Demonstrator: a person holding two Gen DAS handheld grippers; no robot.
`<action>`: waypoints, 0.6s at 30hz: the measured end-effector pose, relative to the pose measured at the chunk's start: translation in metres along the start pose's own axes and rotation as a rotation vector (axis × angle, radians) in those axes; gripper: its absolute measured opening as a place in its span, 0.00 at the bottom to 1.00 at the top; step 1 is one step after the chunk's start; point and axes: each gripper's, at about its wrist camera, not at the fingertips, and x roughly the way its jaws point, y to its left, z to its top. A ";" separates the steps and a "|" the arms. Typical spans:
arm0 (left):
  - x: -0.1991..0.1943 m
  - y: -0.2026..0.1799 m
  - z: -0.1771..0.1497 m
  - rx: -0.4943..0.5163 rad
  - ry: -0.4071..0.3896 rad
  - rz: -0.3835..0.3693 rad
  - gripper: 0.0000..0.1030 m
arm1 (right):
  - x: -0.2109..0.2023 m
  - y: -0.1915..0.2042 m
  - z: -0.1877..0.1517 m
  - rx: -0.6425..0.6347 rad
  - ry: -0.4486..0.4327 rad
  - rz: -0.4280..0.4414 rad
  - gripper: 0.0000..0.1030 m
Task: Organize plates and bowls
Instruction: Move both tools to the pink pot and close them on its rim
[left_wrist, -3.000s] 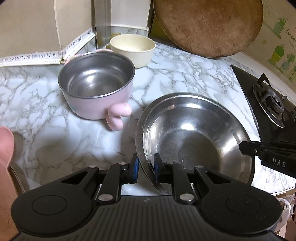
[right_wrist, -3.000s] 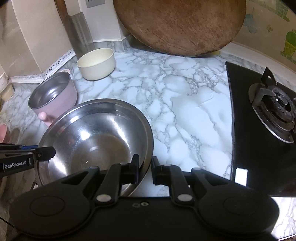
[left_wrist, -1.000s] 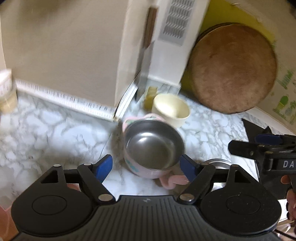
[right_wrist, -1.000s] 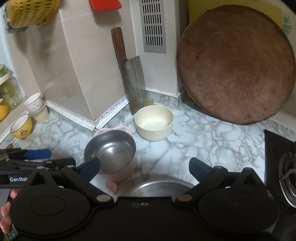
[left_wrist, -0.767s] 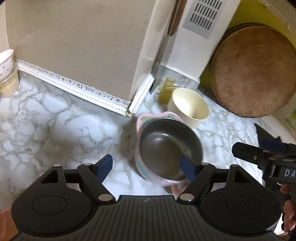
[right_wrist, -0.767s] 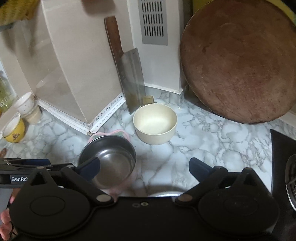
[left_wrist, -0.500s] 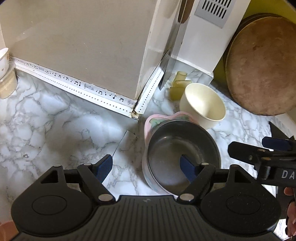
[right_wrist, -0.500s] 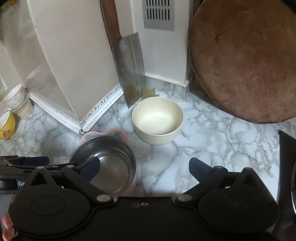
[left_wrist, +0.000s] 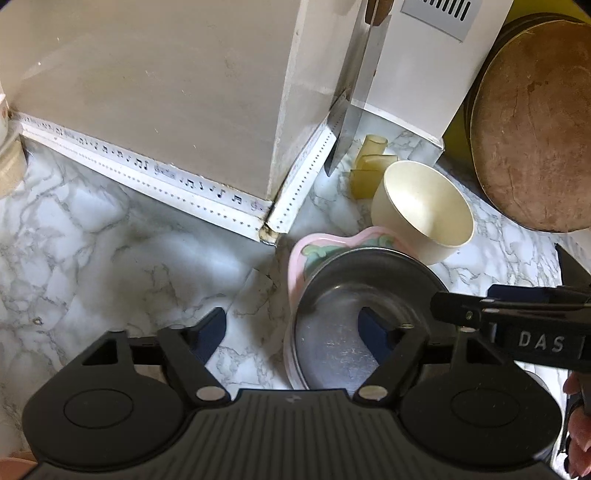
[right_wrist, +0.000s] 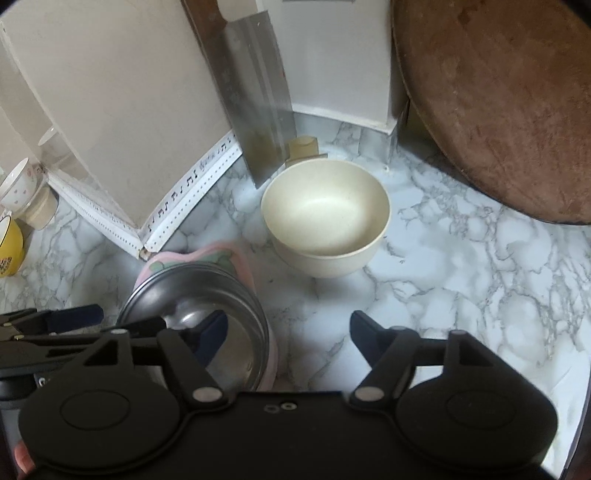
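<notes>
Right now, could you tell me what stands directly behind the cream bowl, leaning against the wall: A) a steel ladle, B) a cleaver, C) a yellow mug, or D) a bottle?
B: the cleaver leans blade-down against the wall corner just behind the cream bowl, which sits on the marble counter beyond the pink pot.

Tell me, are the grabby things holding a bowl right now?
No, nothing is held. The left gripper and the right gripper both have their jaws wide open, above the pink bowl and the cream bowl.
</notes>
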 end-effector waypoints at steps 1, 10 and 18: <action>0.002 0.000 0.000 -0.004 0.016 -0.003 0.58 | 0.001 0.000 0.000 -0.006 0.003 0.002 0.64; 0.008 -0.007 -0.008 -0.017 0.067 0.001 0.27 | 0.003 0.009 -0.007 -0.050 0.039 0.029 0.37; 0.006 -0.005 -0.012 -0.020 0.072 0.031 0.13 | 0.003 0.009 -0.014 -0.047 0.061 0.032 0.18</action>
